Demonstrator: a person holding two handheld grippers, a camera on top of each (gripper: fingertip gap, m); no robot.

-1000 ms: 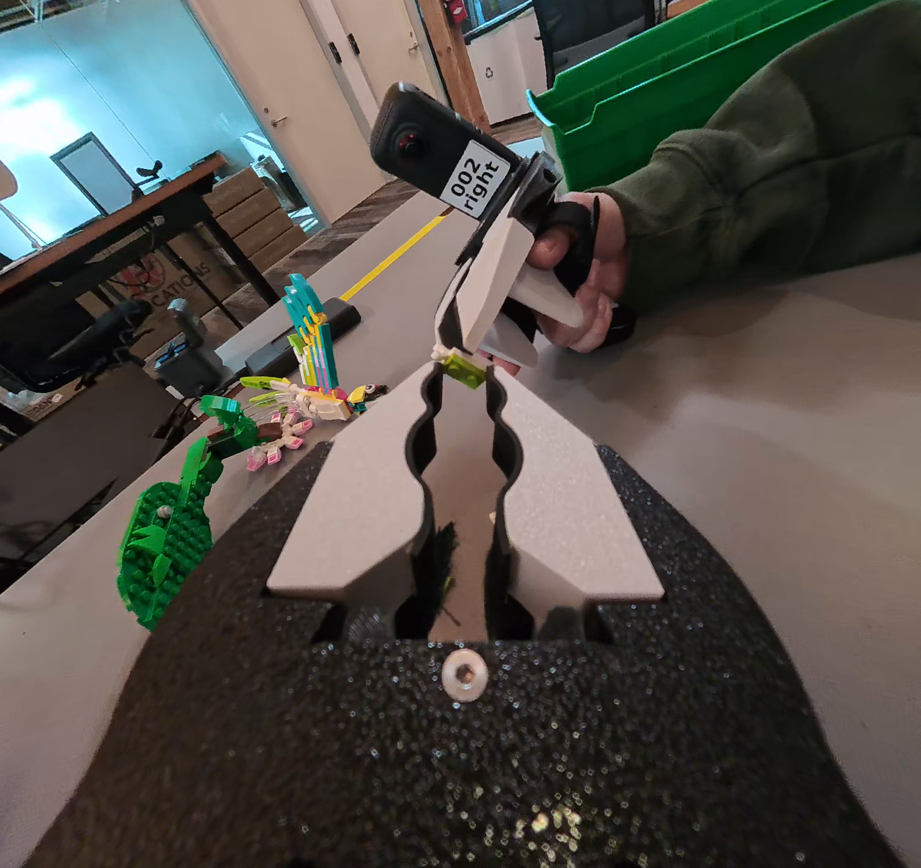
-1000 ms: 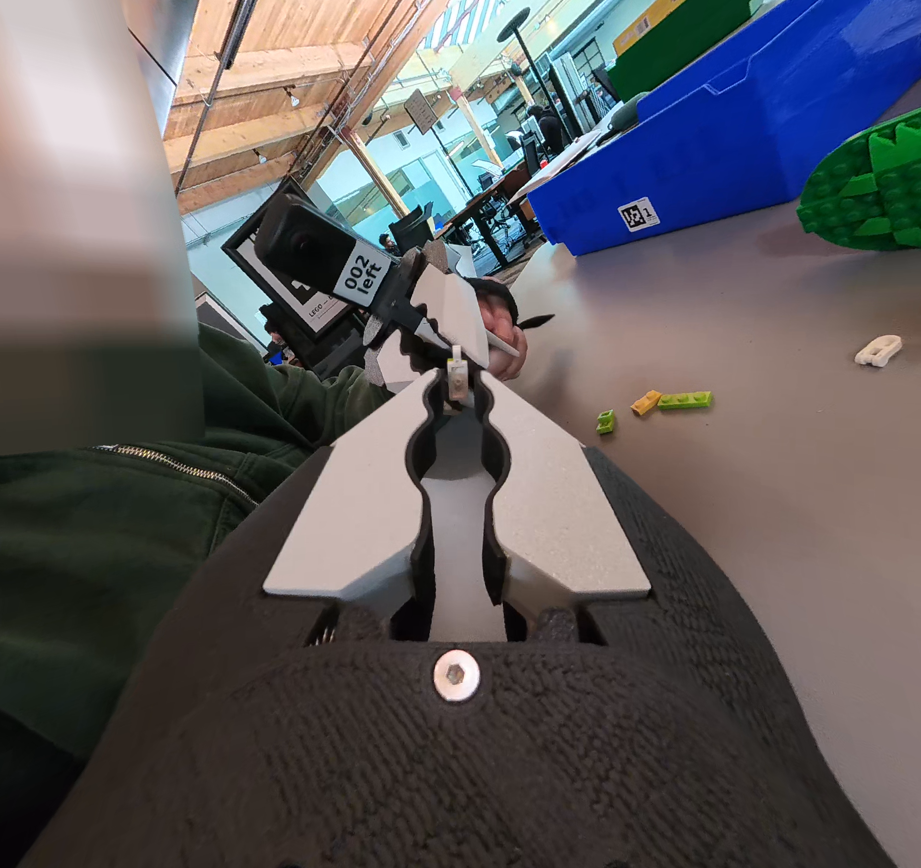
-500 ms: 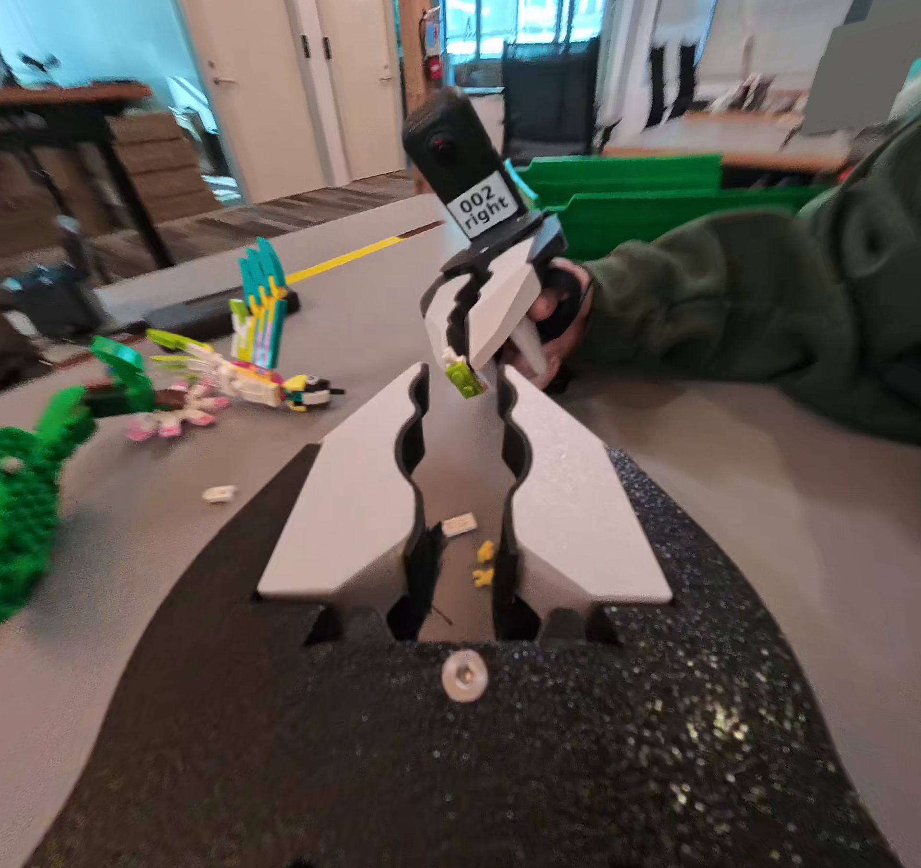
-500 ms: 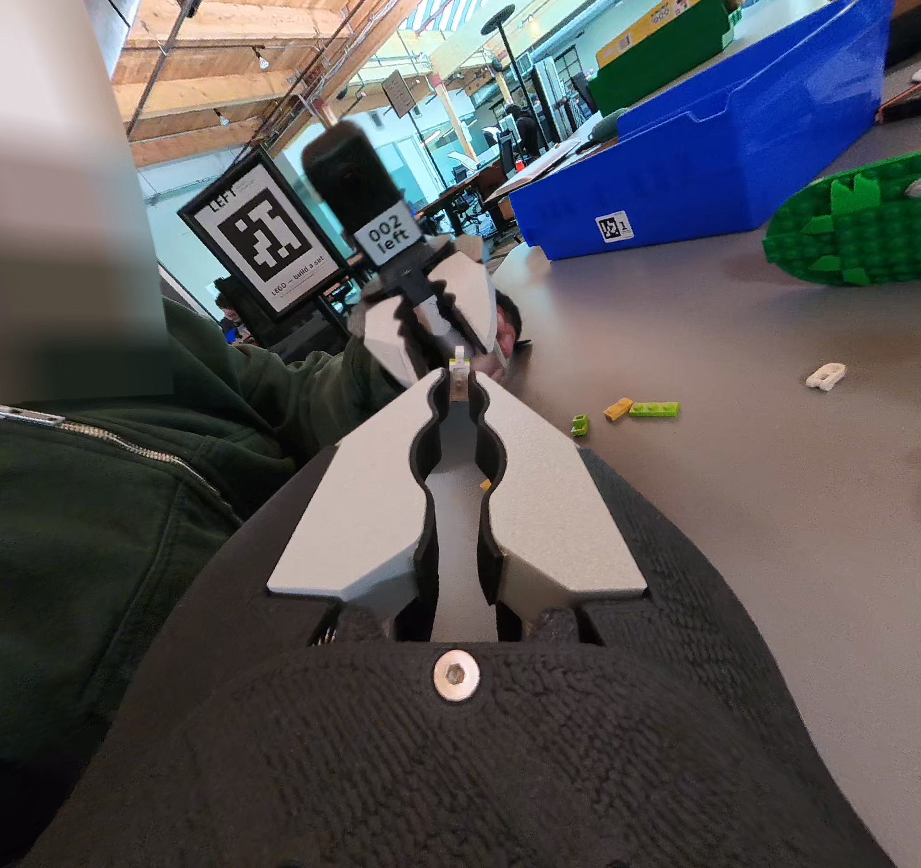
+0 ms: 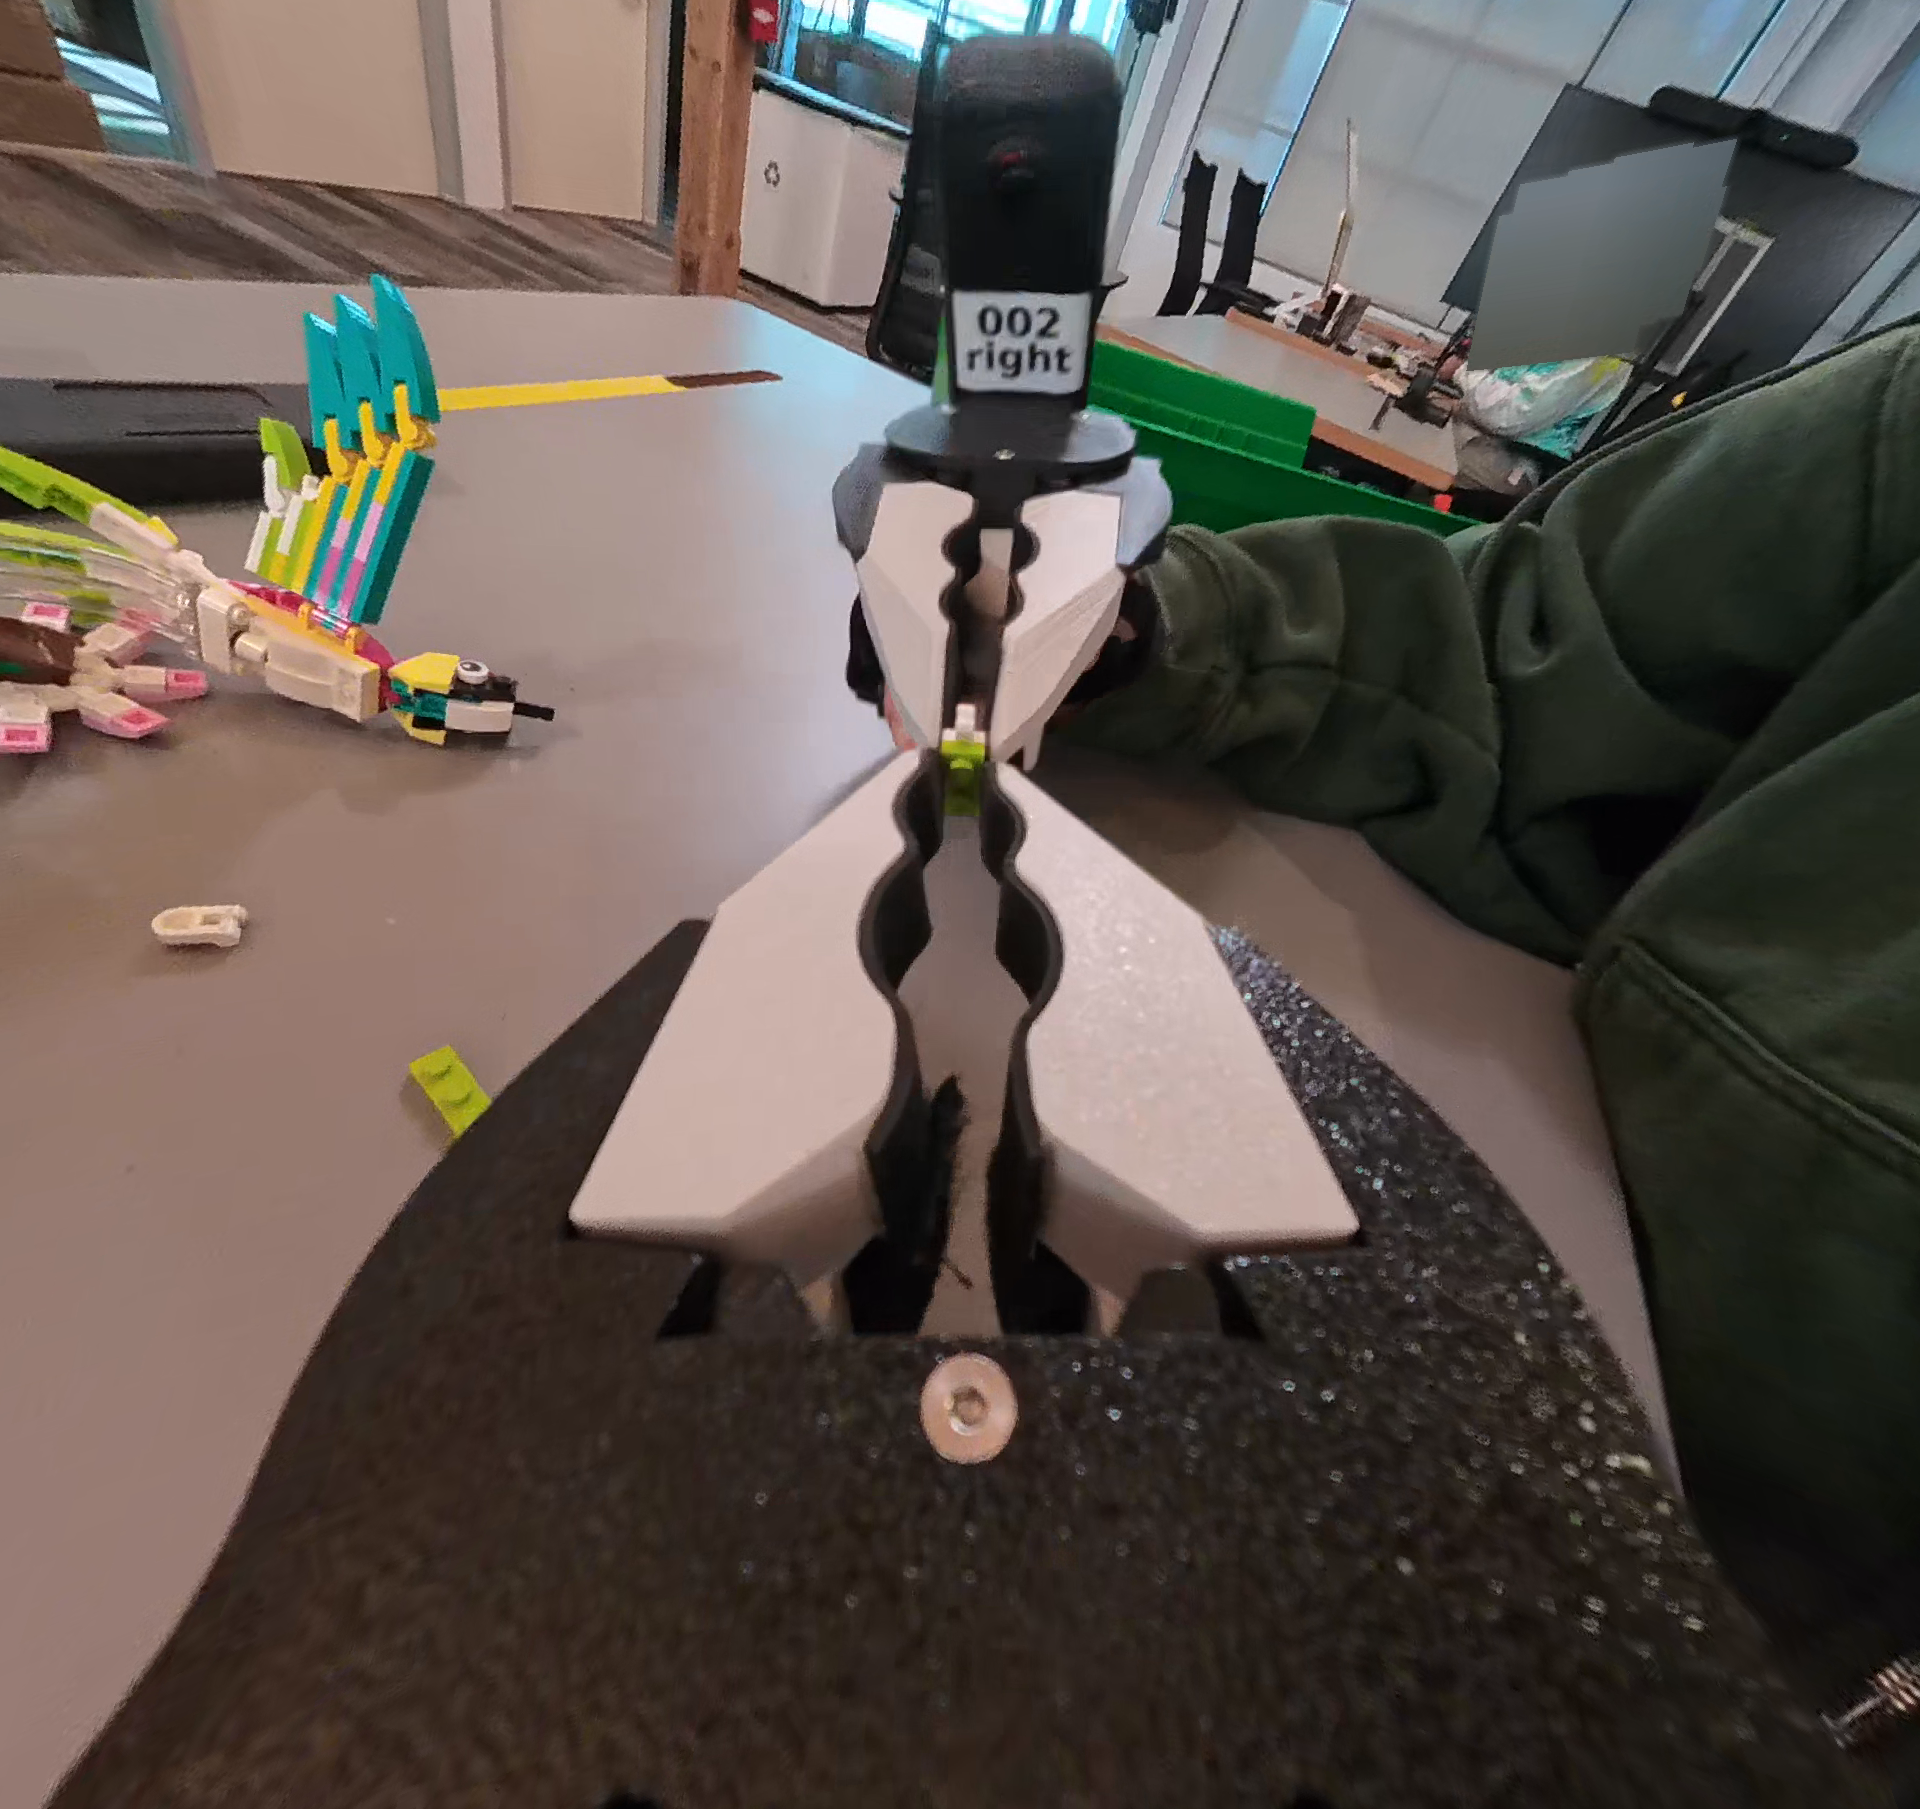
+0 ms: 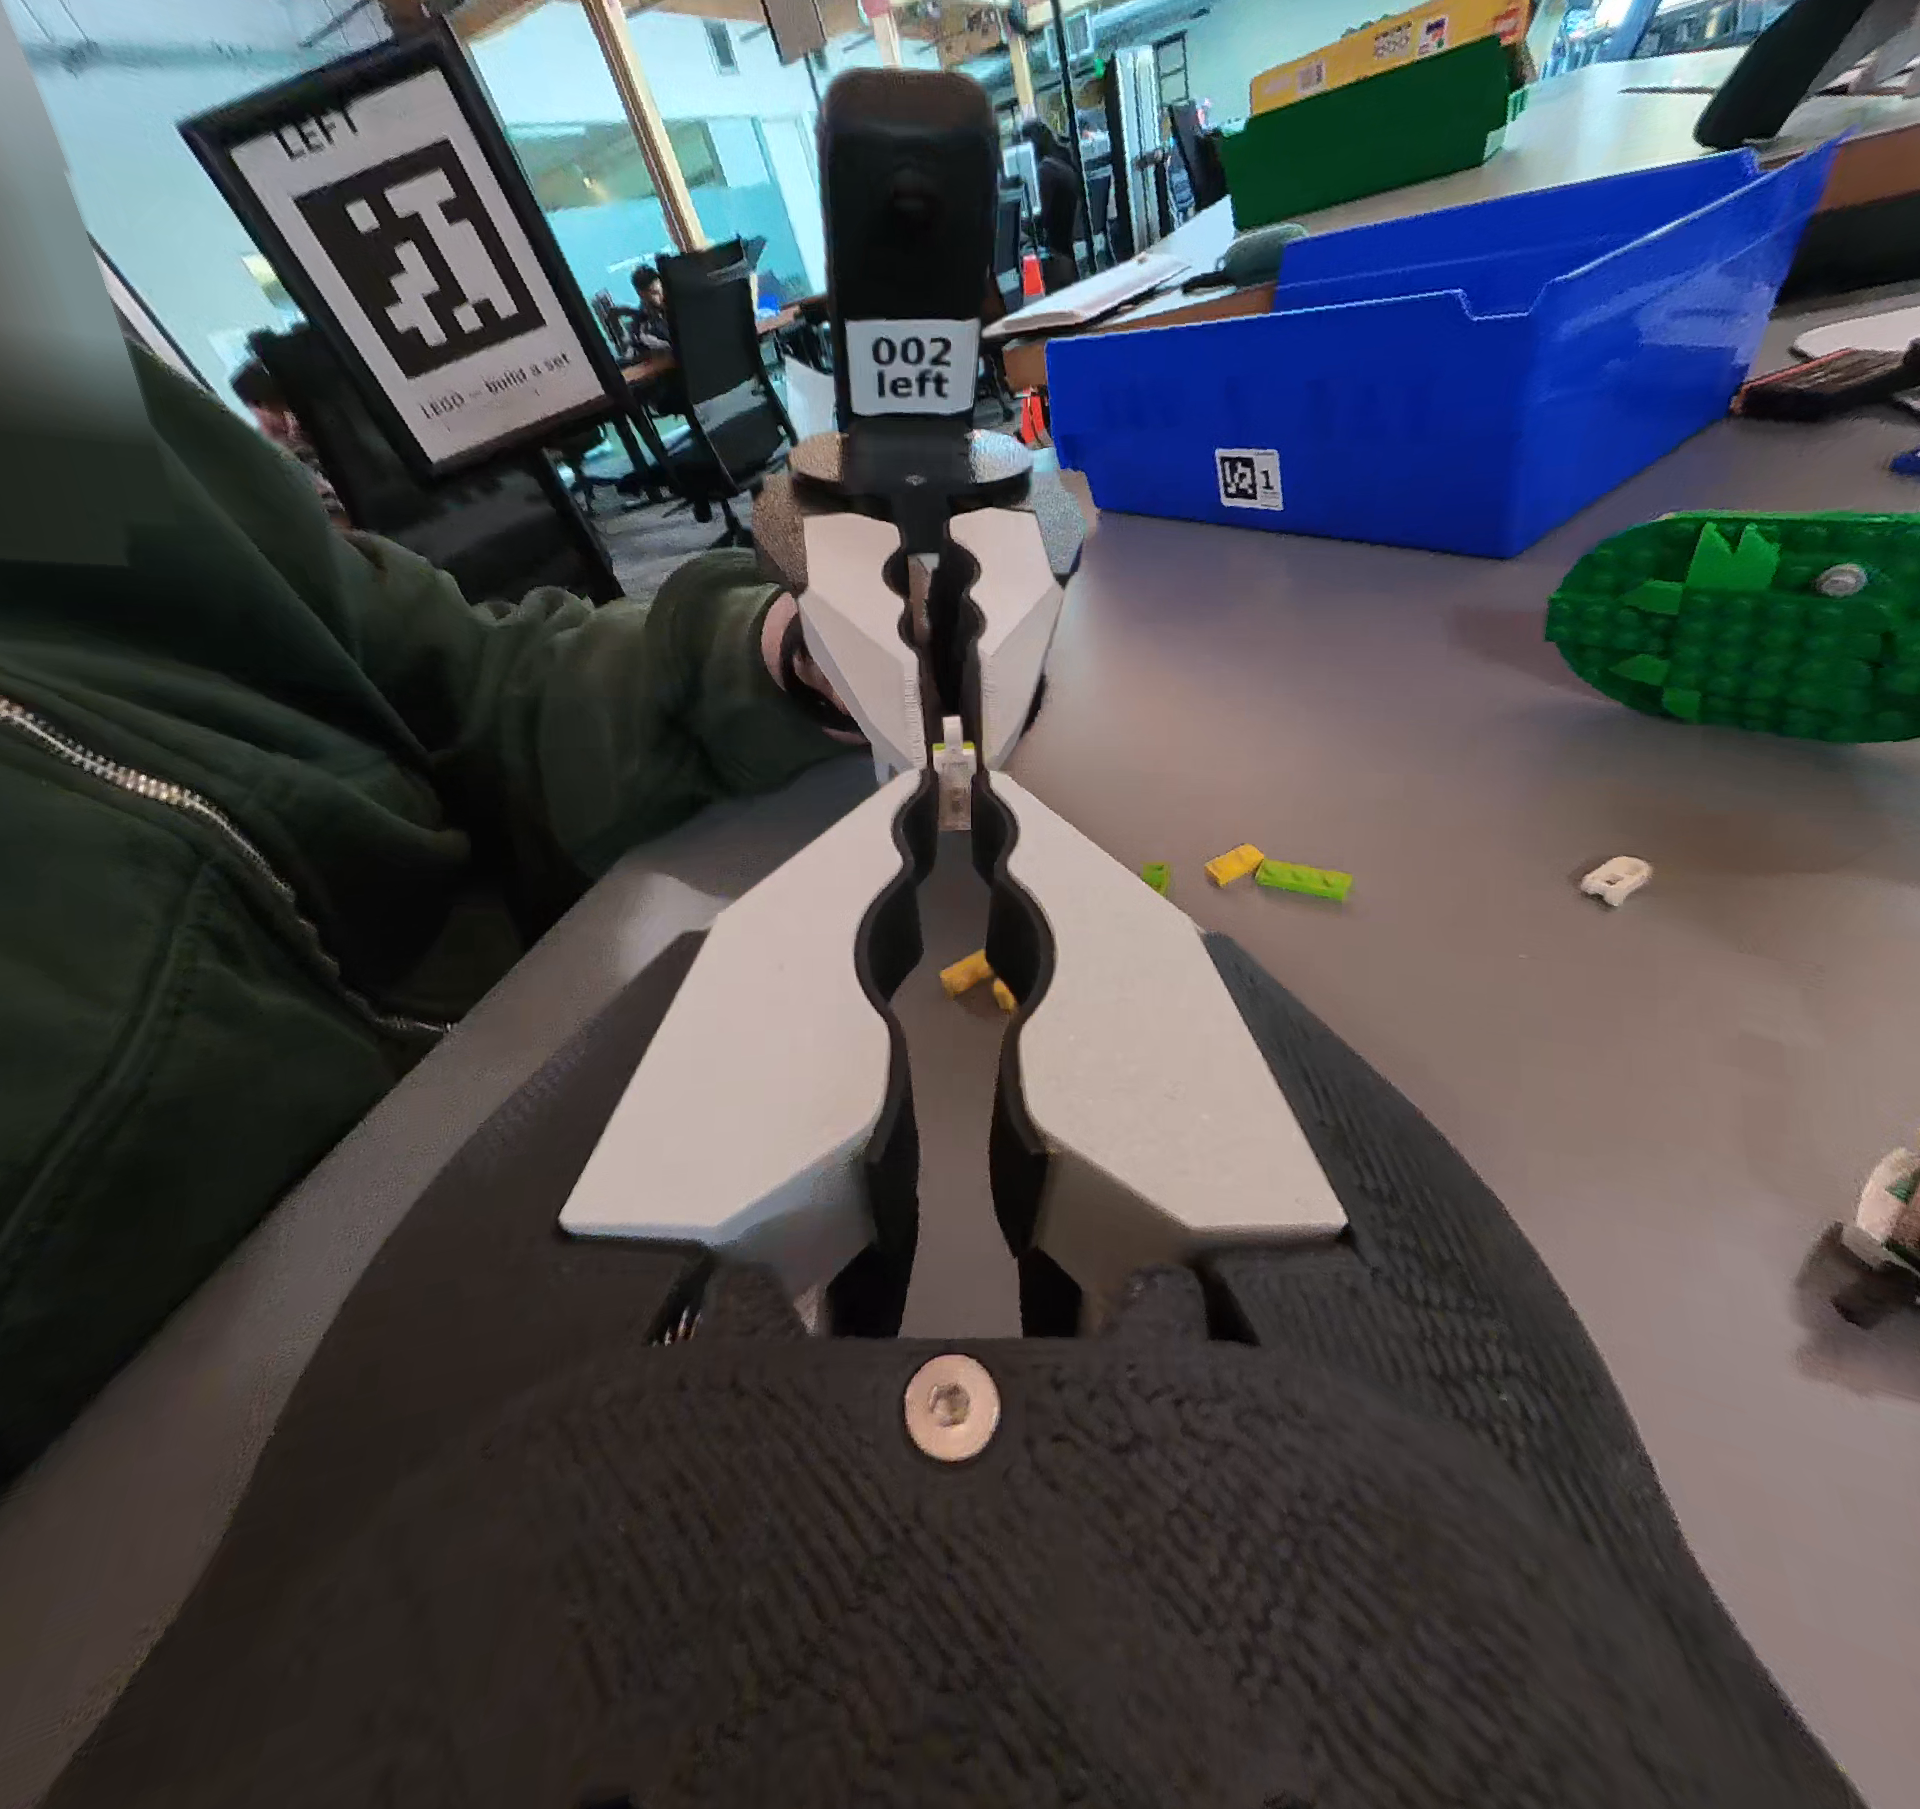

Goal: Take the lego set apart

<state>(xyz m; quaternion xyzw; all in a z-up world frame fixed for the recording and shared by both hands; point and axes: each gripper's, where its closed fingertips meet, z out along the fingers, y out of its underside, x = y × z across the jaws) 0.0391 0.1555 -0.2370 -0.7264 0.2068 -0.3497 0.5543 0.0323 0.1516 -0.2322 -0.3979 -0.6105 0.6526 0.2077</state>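
The two grippers meet tip to tip above the grey table (image 5: 623, 824). My left gripper (image 5: 961, 777) is shut on a small lime green lego piece (image 5: 961, 785). A small white lego piece (image 5: 966, 720) is joined to it and sits in the right gripper's tips (image 5: 966, 733). In the right wrist view my right gripper (image 6: 954, 795) is shut on the white piece (image 6: 954, 803), and the lime piece (image 6: 954, 747) shows at the left gripper's tips (image 6: 954, 736). The colourful lego bird (image 5: 312, 637) lies at the left.
A green studded lego base (image 6: 1745, 637) lies at the right, with a blue bin (image 6: 1455, 388) behind it. Loose pieces lie on the table: lime (image 6: 1304, 879), yellow (image 6: 1233, 864), white (image 6: 1614, 876), and lime (image 5: 449, 1084) and white (image 5: 197, 925). A green bin (image 5: 1195, 429) stands behind the right hand. The colourful lego bird (image 5: 312, 637) is about equally far from each gripper, around 20 centimetres.
The left gripper was open half a second ago and has shut on the lime end of the small piece that the right gripper holds. Both grippers have turned to face each other squarely.
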